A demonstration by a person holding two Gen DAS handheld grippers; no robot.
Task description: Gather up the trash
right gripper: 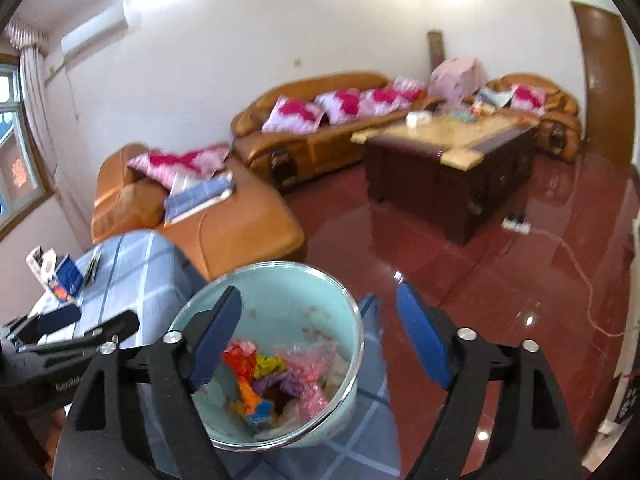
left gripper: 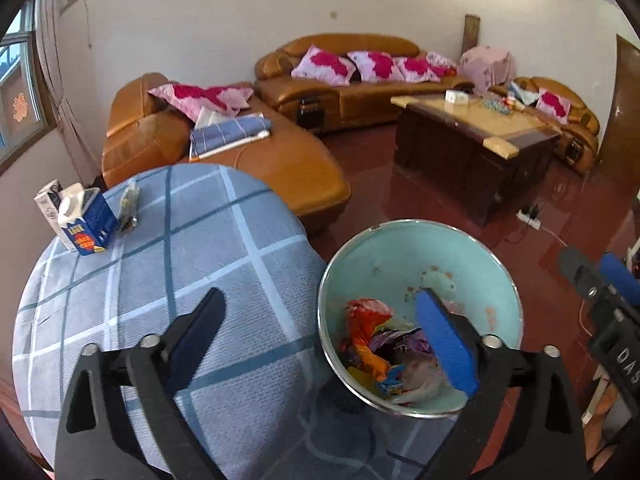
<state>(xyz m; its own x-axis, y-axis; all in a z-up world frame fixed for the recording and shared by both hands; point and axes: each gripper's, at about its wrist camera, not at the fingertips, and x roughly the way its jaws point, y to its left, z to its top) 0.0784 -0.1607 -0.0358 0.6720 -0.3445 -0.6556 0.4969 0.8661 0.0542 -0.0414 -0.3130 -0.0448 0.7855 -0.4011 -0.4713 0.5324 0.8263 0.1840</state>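
A pale green bin (left gripper: pixel 400 256) (right gripper: pixel 288 292) with a metal rim stands beside a round table (left gripper: pixel 160 260) (right gripper: pixel 132 264) covered in blue plaid cloth. Crumpled coloured wrappers (left gripper: pixel 372 332) (right gripper: pixel 256 364) and clear plastic lie at its bottom. My left gripper (left gripper: pixel 320 312) is open, one finger above the cloth and the other above the bin, holding nothing. My right gripper (right gripper: pixel 318 300) is open over the bin's right rim, also with nothing in it. A small dark wrapper (left gripper: pixel 130 204) (right gripper: pixel 94 266) lies on the table's far side next to a blue tissue box (left gripper: pixel 86 220) (right gripper: pixel 64 276).
An orange leather sofa (left gripper: pixel 280 160) with pink cushions runs behind the table. A dark coffee table (left gripper: pixel 472 136) stands on the red floor to the right. A power strip (left gripper: pixel 528 218) and its cable lie on the floor beyond the bin.
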